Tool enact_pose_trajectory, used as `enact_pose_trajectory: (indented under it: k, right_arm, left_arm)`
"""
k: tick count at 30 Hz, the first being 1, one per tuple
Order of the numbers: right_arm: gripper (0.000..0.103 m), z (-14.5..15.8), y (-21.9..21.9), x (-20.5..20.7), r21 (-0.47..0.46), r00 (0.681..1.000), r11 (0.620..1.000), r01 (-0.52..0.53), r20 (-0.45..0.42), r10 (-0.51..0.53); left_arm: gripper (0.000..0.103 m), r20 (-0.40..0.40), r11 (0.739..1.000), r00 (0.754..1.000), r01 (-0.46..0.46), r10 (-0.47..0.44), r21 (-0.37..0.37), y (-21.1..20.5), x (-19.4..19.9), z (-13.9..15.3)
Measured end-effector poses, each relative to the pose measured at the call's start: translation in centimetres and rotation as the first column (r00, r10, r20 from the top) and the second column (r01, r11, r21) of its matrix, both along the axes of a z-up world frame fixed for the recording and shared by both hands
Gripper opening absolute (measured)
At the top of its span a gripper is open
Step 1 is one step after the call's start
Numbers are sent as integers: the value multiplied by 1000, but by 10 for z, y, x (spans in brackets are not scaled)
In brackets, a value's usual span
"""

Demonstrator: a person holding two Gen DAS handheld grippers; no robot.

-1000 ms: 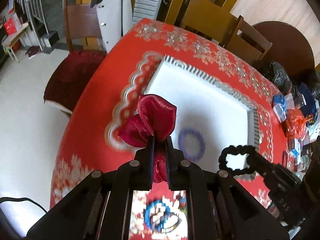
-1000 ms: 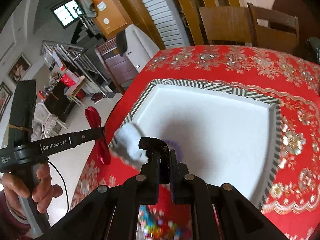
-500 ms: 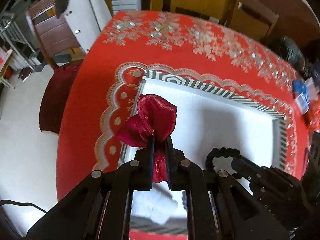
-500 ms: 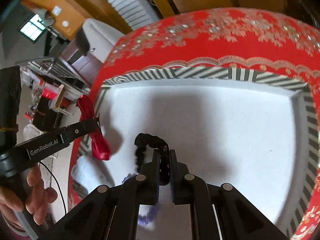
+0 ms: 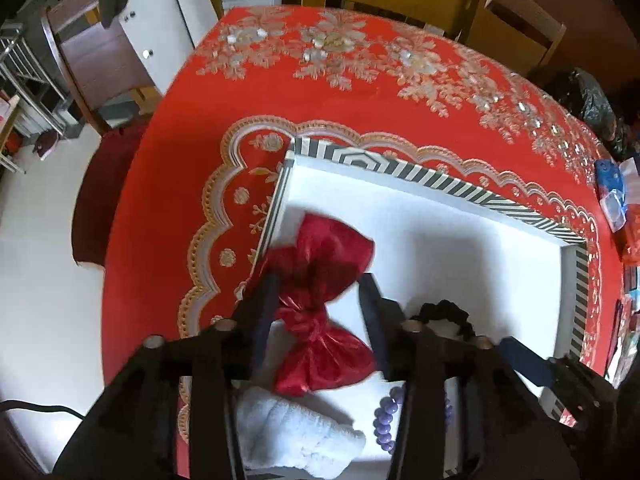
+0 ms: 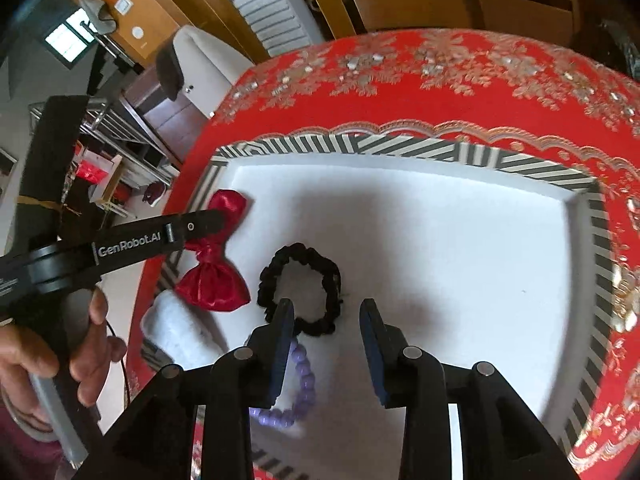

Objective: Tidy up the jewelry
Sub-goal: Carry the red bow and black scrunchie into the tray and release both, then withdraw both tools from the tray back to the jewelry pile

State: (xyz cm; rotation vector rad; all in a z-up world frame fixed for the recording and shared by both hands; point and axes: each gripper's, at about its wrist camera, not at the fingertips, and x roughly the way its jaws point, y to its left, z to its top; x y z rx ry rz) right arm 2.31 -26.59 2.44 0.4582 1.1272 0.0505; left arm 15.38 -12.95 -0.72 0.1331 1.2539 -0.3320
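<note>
Both grippers' fingers are opening over the tray (image 6: pixel 400 240).
Left gripper (image 5: pixel 320 284) straddles the red bow (image 5: pixel 324 312) lying inside; right gripper (image 6: pixel 326 308) stands spread above the black scrunchie (image 6: pixel 300 288). Only the right view shows the hand (image 6: pixel 52 356).

Daylight's bouncing off the pale tiled floor (image 5: pixel 44 264) on the left. Wooden chairs (image 5: pixel 516 28) are sitting at the far side, a white louvered panel (image 6: pixel 260 8) leaning behind, a window (image 6: pixel 66 38) glowing far left.
</note>
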Motion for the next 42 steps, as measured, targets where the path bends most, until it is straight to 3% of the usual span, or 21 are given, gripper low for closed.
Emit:
enact_pose_trajectory:
  k: [16, 19, 24, 32, 37, 42]
  right_arm:
    - [33, 21, 8, -58, -2, 999, 1000, 26, 20, -26]
    - [39, 27, 12, -69, -9, 999, 1000, 16, 32, -16]
    - [39, 35, 13, -93, -4, 999, 1000, 21, 48, -20]
    - [40, 49, 14, -142, -16, 997, 1000, 20, 74, -19]
    - [40, 56, 16, -180, -26, 997, 999, 21, 77, -19]
    - [40, 49, 17, -213, -41, 999, 999, 11, 48, -9]
  left_arm:
    - [49, 153, 1000, 988, 3, -7, 27, 24, -62, 46]
    - [49, 179, 999, 984, -2, -4, 34, 27, -75, 53]
    - [49, 199, 999, 980, -7, -2, 45, 32, -101, 58]
    - [51, 183, 1000, 983, 1, -6, 28, 38, -148, 56]
    - [57, 106, 998, 994, -19, 24, -54, 55, -169, 56]
    - [58, 53, 995, 997, -44, 48, -85, 72, -194, 53]
